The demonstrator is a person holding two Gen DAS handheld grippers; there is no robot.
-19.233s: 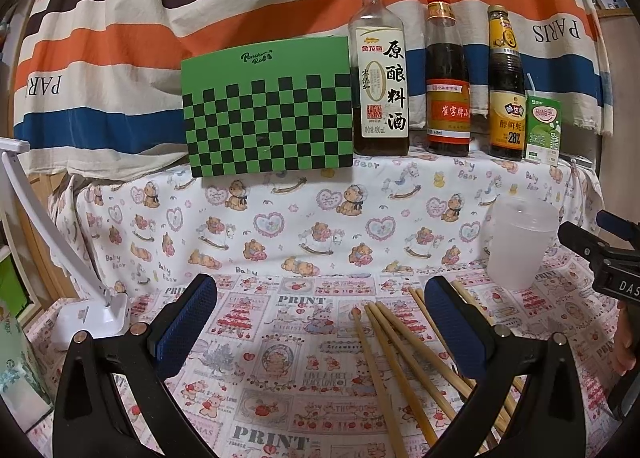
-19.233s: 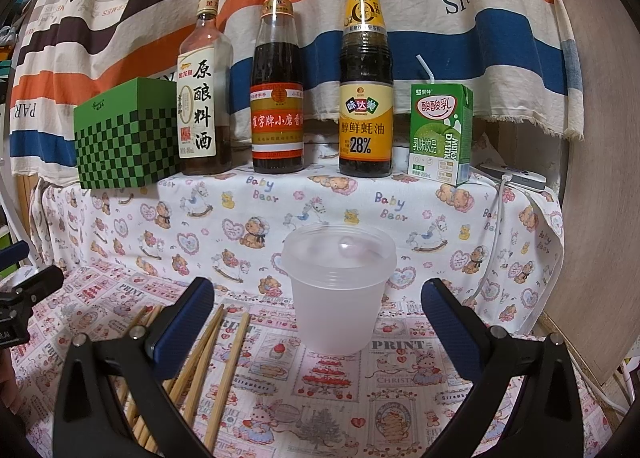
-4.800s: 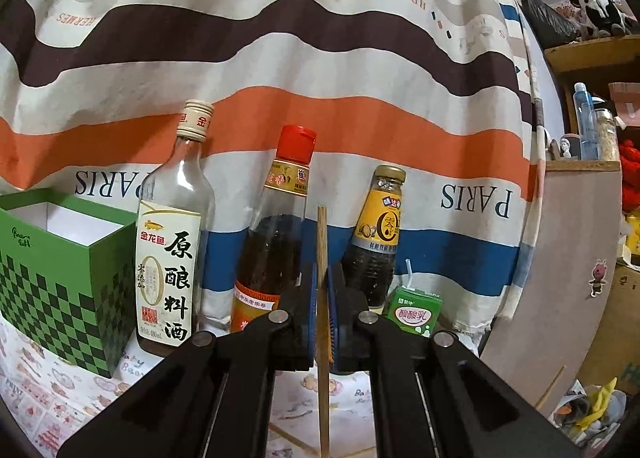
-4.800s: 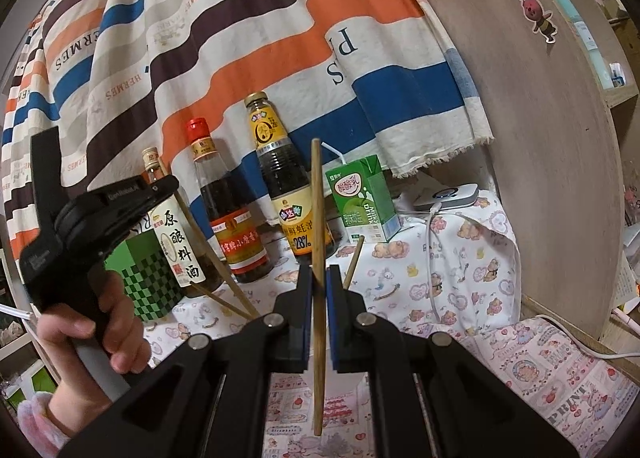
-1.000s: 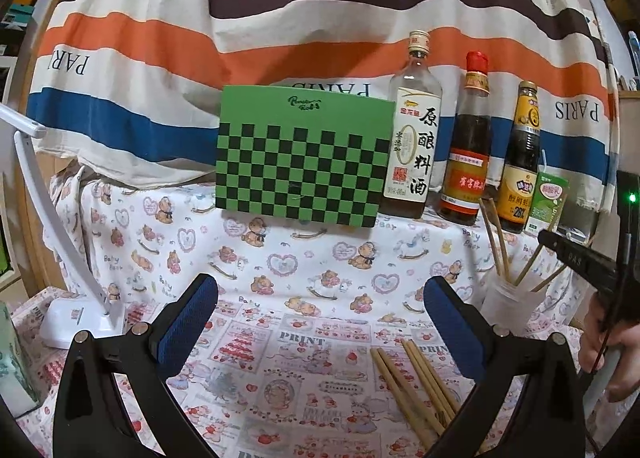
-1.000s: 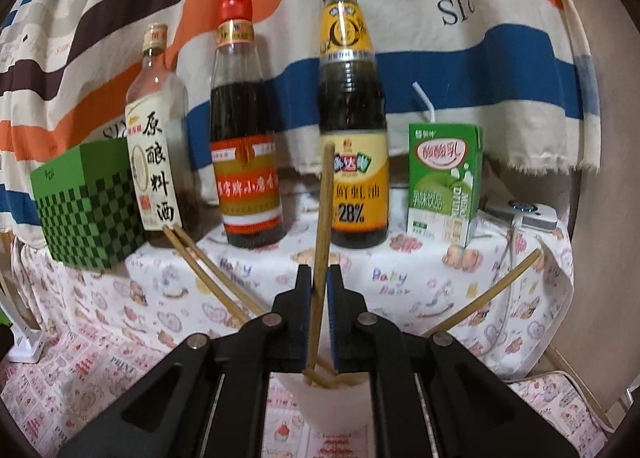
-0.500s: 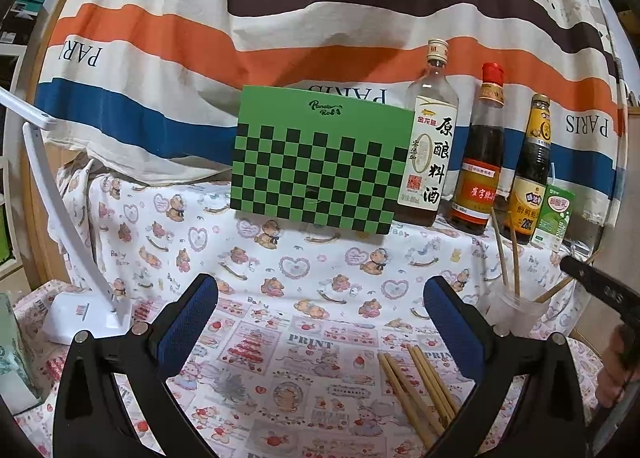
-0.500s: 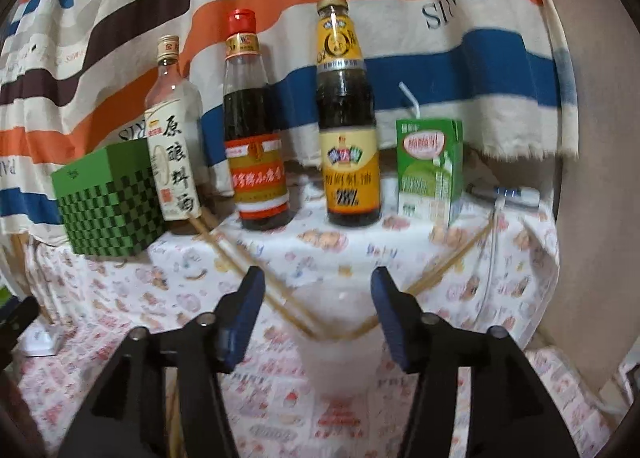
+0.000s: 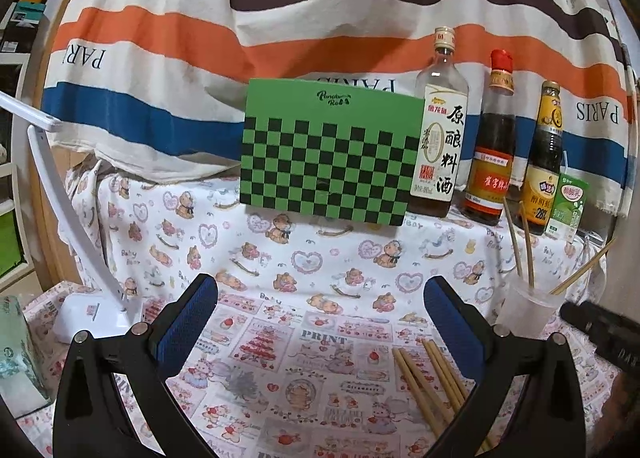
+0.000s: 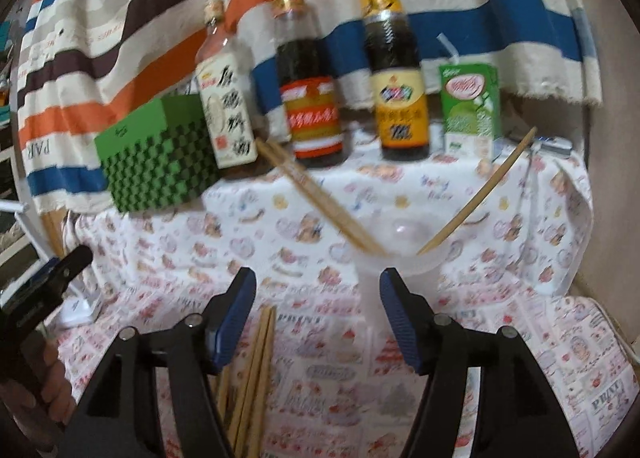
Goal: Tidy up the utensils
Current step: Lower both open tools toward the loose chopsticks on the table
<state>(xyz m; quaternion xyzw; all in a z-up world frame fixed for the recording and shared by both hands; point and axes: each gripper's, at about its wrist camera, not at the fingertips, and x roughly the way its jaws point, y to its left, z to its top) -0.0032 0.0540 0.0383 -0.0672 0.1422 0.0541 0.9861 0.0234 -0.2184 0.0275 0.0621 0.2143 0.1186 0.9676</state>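
Lying loose, chopsticks [image 9: 426, 382] just under right finger of spread left hand-held gripper [image 9: 320, 318], right hand-held gripper [image 10: 316, 314] spread too

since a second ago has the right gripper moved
Yes. The right gripper has opened, released its chopstick and backed away from the plastic cup, judged against the bottles behind.

From my left wrist view I see a green checkered box [image 9: 330, 156] at twelve o'clock on the raised shelf, with a cooking wine bottle [image 9: 438, 130], a red-capped sauce bottle [image 9: 493, 146], an oyster sauce bottle [image 9: 543, 162] and a green milk carton [image 9: 568, 208] lined up toward two o'clock. A striped cloth [image 9: 280, 18] hangs behind them, and a white lamp base [image 9: 90, 316] sits at eight o'clock on the printed tablecloth [image 9: 312, 358].
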